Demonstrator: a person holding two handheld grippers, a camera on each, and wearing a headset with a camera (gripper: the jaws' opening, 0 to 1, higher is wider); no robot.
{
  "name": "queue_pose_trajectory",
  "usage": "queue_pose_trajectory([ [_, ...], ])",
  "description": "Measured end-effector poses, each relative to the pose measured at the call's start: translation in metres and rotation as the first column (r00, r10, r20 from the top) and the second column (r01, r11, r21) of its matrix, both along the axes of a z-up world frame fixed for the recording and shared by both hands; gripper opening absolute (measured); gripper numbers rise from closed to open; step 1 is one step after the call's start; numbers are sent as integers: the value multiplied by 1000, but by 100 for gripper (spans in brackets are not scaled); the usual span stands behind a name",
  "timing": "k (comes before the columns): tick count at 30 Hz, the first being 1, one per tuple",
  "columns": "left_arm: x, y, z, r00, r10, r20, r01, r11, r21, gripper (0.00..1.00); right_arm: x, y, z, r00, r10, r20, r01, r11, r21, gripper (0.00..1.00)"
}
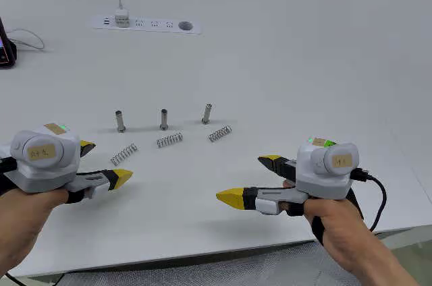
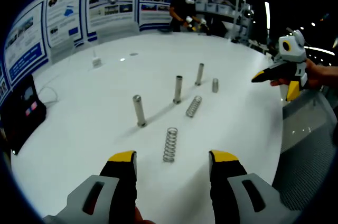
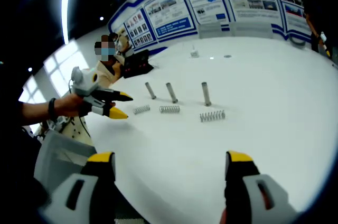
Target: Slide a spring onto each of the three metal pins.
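Three short metal pins stand upright in a row on the white table: left pin, middle pin, right pin. In front of each lies a loose spring: left spring, middle spring, right spring. My left gripper is open at the near left, close to the left spring, with nothing between its yellow-tipped jaws. My right gripper is open at the near right, jaws pointing left toward the springs, and holds nothing.
A white power strip with a plugged charger lies at the back of the table, cable trailing left. A dark device sits at the far left edge. The table's front edge runs just below the grippers. People stand by display boards beyond the table.
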State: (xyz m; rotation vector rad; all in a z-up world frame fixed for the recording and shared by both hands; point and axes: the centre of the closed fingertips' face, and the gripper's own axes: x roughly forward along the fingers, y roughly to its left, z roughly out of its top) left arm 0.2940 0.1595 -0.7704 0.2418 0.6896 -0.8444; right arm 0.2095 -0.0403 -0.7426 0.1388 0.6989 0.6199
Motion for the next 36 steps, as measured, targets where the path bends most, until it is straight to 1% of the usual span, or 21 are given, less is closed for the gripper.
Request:
queue_pose_trajectory([
  [3, 2, -2, -3, 1000, -6, -5, 6, 1000, 1, 53, -1, -1, -1, 1000, 5, -3, -5, 1000, -8, 87],
  [6, 3, -4, -7, 1000, -14, -5, 14, 1000, 15, 50, -1, -2, -1, 1000, 0, -1, 0, 1000, -3, 87],
  [10, 7, -4, -11, 1000, -6, -7, 6, 1000, 18, 47, -3, -2, -2, 1000, -1, -7, 1, 1000, -4, 87],
  [12, 7, -5, -12, 1000, -8, -4, 8, 1000, 19, 44, -3, -3, -2, 1000, 0, -8, 0, 1000, -6, 87],
  [16, 8, -6, -17, 1000, -13, -6, 14, 999, 29, 40, -3, -6, -2, 1000, -7, -9, 7, 1000, -8, 87],
  [23, 10, -8, -18, 1000, -16, 6, 16, 999, 29, 31, -4, -10, -1, 1000, -14, -10, 14, 1000, -17, 87],
  [26, 12, -7, -19, 1000, -16, 10, 16, 999, 39, 27, -5, -11, -1, 1000, -18, -10, 18, 1000, -14, 87],
  [29, 14, -7, -19, 1000, -8, 11, 7, 999, 36, 25, -6, -11, -2, 1000, -18, -13, 18, 1000, -17, 87],
  [36, 15, -7, -20, 1000, -15, 16, 14, 999, 40, 22, -6, -8, -3, 1000, -18, -17, 18, 1000, -16, 87],
])
